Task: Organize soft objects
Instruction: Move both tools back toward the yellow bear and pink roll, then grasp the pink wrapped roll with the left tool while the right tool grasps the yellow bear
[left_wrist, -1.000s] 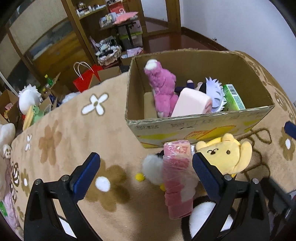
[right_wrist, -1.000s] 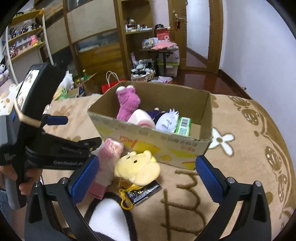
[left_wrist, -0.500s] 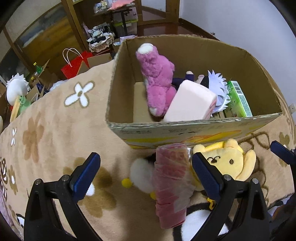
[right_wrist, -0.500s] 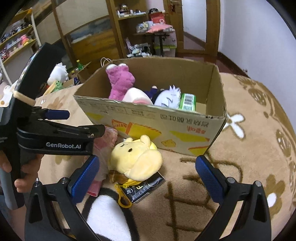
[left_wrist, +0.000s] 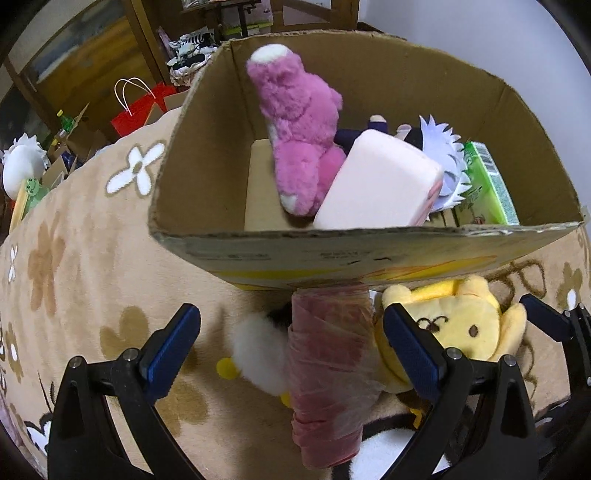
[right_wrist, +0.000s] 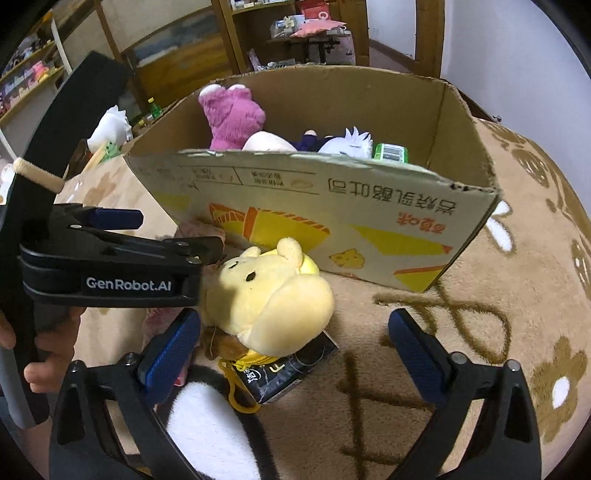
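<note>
Left gripper (left_wrist: 291, 343) is wide open, jaws straddling a pink plastic-wrapped roll (left_wrist: 328, 369) that lies on the flower-print rug (left_wrist: 74, 258) w/ its far end tucked right up against the front wall of the cardboard box (left_wrist: 369, 254). Nothing pinched yet, both pads are clear of the wrap. Right gripper (right_wrist: 295, 347) is also spread open and empty, hovering over the yellow bear plush (right_wrist: 269, 295), which sits just in front of the box on top of a small black packet (right_wrist: 291, 373) w/ a yellow clip. From the right cam you can see the left tool reaching in beside the bear, so the two grippers are pretty crowded together. Already in the box: pink plush bear (left_wrist: 299, 129), a pale pink soft block (left_wrist: 376, 184), a white spiky-haired doll (left_wrist: 443, 151) and a green carton (left_wrist: 484, 184). Some white fluffy thing (left_wrist: 258, 354) w/ yellow bits sits just left of the roll, can't tell what it is tbh. Looks like the pick-up step: stuff outside the box is waiting to go in, prob the roll first for the left side. Next move imo = drop lower, close on the roll around its middle, then lift and clear the box rim before letting go. Wrap looks slippery and squishy, so a firm squeeze is needed, and watch the right pad doesn't snag the bear, which is touching the roll on that side.
</note>
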